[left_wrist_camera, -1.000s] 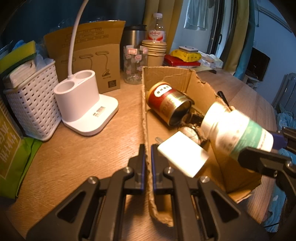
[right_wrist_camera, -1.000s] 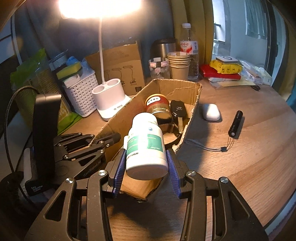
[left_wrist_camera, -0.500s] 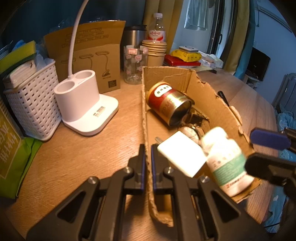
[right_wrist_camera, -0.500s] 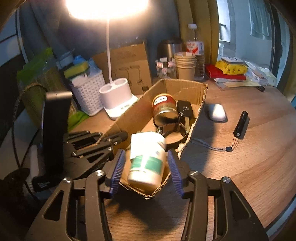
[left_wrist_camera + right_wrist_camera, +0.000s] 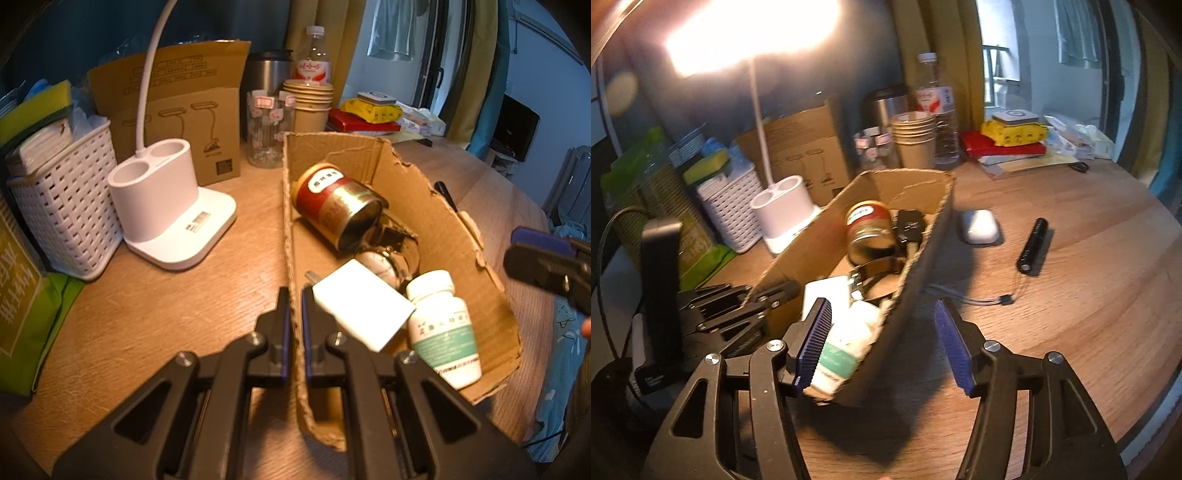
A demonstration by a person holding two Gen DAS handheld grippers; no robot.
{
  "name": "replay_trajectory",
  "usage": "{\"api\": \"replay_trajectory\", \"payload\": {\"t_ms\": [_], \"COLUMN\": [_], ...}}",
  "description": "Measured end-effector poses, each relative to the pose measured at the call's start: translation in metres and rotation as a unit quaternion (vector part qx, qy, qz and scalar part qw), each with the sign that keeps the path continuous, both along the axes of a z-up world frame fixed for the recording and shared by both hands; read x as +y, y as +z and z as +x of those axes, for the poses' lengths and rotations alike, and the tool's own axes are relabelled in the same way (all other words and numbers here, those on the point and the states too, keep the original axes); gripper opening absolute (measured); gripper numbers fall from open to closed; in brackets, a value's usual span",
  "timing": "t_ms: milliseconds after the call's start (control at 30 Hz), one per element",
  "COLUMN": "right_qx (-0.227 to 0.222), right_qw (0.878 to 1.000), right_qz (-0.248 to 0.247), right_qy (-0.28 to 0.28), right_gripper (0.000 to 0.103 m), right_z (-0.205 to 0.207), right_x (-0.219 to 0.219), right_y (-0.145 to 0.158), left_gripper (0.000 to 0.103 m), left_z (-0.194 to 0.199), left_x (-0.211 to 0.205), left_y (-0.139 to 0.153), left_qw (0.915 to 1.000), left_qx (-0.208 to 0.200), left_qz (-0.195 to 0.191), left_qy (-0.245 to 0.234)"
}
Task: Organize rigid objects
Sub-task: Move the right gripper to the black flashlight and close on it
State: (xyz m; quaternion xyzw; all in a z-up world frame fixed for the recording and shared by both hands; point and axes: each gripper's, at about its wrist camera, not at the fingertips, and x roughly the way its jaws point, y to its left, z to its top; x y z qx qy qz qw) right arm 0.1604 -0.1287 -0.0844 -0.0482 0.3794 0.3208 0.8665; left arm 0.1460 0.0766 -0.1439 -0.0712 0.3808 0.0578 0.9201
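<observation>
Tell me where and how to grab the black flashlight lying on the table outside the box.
Grip the black flashlight across its barrel near the middle, coming from above with the right gripper, whose jaws are opening with nothing pressed between them. It lies flat on the table, a slim cylinder with clear wood on both long sides. Stay off the end with the lanyard cord.

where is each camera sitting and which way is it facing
Left wrist: on the left gripper, angled down along its shut fingers, which clamp the cardboard box wall; the right gripper's tip shows at the right edge.
Right wrist: on the right gripper, angled down over the box's near end; its jaws are opening, the pill bottle lies free in the box; the left gripper shows at left.
Shared: box, red tin, pill bottle, white lamp base.
</observation>
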Motion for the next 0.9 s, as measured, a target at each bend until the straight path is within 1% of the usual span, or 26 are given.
{"api": "replay_trajectory", "payload": {"t_ms": [133, 400, 733, 900], "right_qx": [-0.006, -0.021, -0.035, -0.039], "right_qw": [1.0, 0.996, 0.993, 0.991], "right_qz": [0.003, 0.0, -0.019, -0.035], "right_qy": [-0.029, -0.084, -0.11, -0.12], "right_gripper": [0.064, 0.064, 0.064, 0.064], "right_z": [0.014, 0.045, 0.074, 0.091], "right_x": [-0.013, -0.04, -0.047, -0.048], "right_y": [0.003, 0.009, 0.006, -0.002], "left_gripper": [0.005, 0.005, 0.005, 0.005], "left_z": [0.0, 0.0, 0.0, 0.0], "left_x": [-0.001, 0.0, 0.0, 0.001], "left_y": [0.0, 0.0, 0.0, -0.001], "left_qw": [1.0, 1.0, 1.0, 1.0], "left_qx": [0.0, 0.0, 0.0, 0.0], "left_qz": [0.0, 0.0, 0.0, -0.002], "left_qy": [0.0, 0.0, 0.0, 0.0]}}
